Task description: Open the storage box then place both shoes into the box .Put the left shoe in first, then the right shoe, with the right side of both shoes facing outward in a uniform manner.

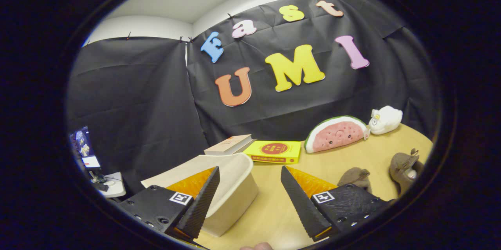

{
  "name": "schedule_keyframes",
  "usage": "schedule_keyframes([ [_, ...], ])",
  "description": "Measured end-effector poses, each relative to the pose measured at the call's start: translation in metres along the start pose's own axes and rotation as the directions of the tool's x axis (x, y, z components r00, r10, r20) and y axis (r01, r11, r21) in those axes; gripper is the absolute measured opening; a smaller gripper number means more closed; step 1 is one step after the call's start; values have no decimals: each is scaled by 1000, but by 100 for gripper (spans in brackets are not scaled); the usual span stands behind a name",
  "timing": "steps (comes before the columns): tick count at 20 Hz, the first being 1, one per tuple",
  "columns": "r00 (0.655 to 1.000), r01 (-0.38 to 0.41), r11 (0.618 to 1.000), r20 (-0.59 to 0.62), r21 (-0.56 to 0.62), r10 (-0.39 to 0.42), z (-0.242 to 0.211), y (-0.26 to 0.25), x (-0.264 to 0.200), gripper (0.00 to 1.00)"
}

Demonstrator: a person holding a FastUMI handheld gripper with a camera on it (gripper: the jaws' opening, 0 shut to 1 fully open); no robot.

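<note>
Tool (250, 199): fingers spread wide, holding nothing. Storage box (235, 187): cream, lid closed, on the counter (352, 160) at the left finger. 2 shoes (354, 177) (405, 166): brown, right of the right finger. Far side: 2 books (276, 151), watermelon plush (336, 133), white plush (385, 119).

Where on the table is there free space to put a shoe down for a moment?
The open gripper holds nothing. Bare table runs between its fingers, bordered by the storage box and the yellow book. More room lies between the watermelon plush and the two shoes. It is crowded around the books by the wall.
</note>
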State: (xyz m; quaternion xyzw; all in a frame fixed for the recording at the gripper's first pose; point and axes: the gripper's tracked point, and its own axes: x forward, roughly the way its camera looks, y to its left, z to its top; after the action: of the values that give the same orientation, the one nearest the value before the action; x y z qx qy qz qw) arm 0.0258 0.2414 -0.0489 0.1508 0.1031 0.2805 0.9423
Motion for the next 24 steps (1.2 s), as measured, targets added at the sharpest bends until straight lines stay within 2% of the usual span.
schedule_keyframes([
  [3,998,-43,998,-35,43,44,-13,19,13,95],
  [7,995,-51,997,-86,54,56,-33,28,29,96],
  [12,982,-96,978,-141,187,124,-53,36,39,96],
  [16,965,-127,937,-177,326,192,-62,45,42,95],
  [19,940,-142,886,-220,442,260,-72,54,49,95],
  [24,934,-157,829,-192,536,301,-59,53,46,93],
])
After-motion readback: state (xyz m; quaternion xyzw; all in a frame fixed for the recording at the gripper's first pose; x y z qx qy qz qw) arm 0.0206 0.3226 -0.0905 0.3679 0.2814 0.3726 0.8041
